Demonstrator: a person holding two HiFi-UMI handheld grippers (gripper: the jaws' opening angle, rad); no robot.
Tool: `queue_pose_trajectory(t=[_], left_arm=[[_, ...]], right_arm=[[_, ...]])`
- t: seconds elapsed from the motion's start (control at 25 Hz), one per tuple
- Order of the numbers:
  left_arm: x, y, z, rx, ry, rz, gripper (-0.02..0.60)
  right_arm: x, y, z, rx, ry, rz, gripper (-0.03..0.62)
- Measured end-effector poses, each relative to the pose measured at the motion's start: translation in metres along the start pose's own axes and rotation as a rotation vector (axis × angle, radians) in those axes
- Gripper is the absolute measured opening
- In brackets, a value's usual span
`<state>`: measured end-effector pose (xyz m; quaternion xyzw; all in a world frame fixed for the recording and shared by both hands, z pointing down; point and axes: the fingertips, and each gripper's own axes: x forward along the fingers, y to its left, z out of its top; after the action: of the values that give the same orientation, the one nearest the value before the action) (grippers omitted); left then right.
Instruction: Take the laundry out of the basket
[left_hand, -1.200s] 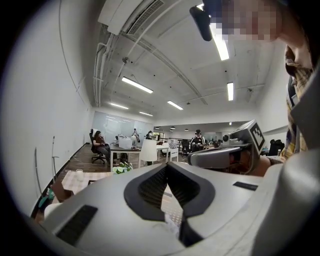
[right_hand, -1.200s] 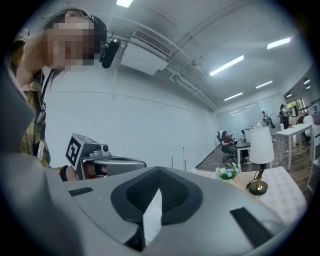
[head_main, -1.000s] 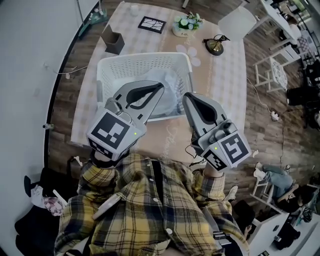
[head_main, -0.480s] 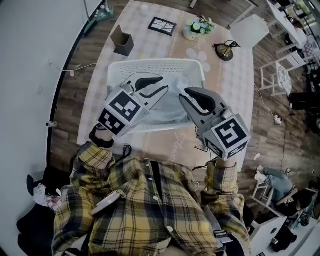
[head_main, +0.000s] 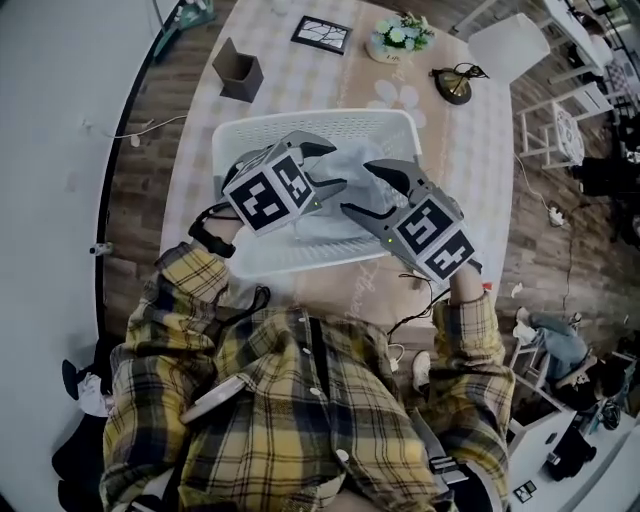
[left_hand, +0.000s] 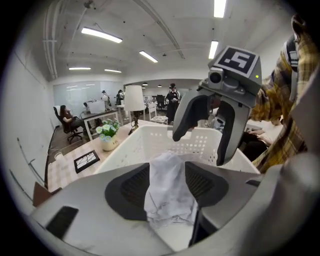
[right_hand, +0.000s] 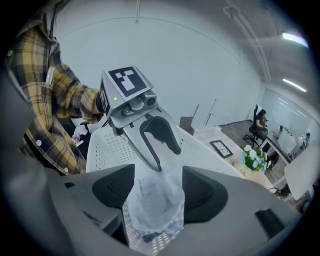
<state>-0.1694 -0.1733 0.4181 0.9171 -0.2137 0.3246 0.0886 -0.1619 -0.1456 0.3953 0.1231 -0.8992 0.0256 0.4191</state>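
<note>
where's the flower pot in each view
Head view: flower pot at the top edge, right of centre, beyond the basket.
Left gripper view: left of the middle, at mid-height, past the basket.
Right gripper view: far right, below mid-height.
Shared landmark: the black picture frame lying flat near the pot.

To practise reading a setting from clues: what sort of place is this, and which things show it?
Probably an open-plan office or lab with a table dressed like a home: ceiling strip lights, a seated person by desks, and a laundry basket and potted flowers on that table.
</note>
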Motion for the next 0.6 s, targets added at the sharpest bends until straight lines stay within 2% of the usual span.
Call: queue_pose_trajectory(t=[0.12, 0.2, 0.4, 0.6], left_arm=[[0.017, 0.002, -0.02, 0.041, 0.071, -0.038, 0.272], [0.027, 0.004, -0.032, 0.062, 0.11, -0.05, 0.288], [0.045, 0.011, -0.053, 0.063, 0.165, -0.083, 0.331], [0.063, 0.014, -0.07, 0.073, 0.207, -0.11, 0.384]], right_arm=[[0.02, -0.001, -0.016, -0.052, 0.119, 0.004, 0.364], [0.032, -0.001, -0.022, -0.079, 0.173, 0.019, 0.368], [0.058, -0.004, -0.038, -0.133, 0.278, 0.056, 0.387], [0.082, -0.001, -0.052, -0.137, 0.335, 0.098, 0.407]])
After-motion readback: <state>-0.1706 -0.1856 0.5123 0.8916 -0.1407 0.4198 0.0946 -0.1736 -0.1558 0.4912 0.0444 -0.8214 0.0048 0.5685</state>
